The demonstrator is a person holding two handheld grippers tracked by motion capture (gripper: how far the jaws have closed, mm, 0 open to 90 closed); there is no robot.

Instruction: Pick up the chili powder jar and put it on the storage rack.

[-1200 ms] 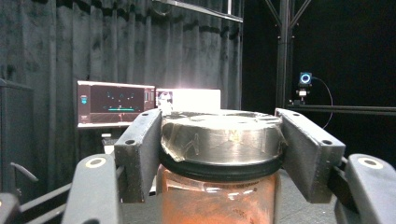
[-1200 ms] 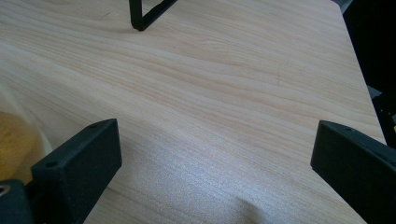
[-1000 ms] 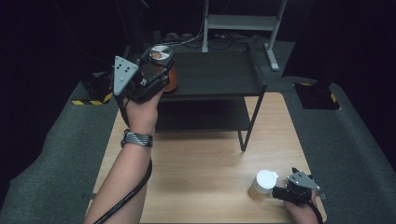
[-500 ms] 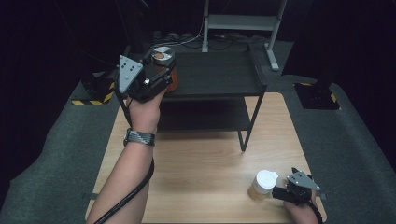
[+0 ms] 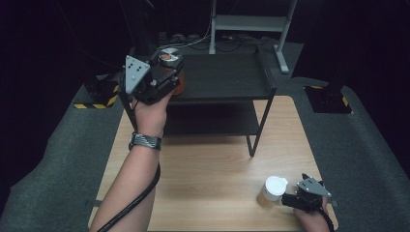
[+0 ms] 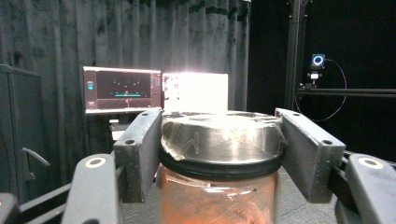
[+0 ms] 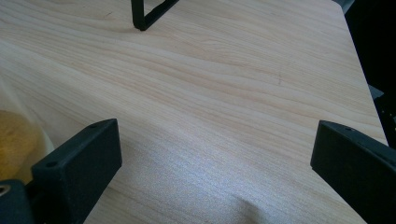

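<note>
Jar (image 6: 219,154) clamped in left claw (image 5: 167,72), shelf (image 5: 227,77) beneath

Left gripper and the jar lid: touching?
Touching. In the left gripper view, the left gripper's two jaws press flat against both sides of the jar's metal lid, with no gap on either side.

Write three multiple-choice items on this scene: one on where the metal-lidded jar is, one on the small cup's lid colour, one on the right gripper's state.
1. Where is the jar?
A. on the floor
B. between the left gripper's jaws at the black shelf
C. beside the cup

2. The cup lid's colour?
A. white
B. red
C. black

3. The right gripper is:
A. shut on the cup
B. shut empty
C. open

Key: B, both jaws press the lid's sides; A, seen from above; C, bare table lies between its spread jaws.
</note>
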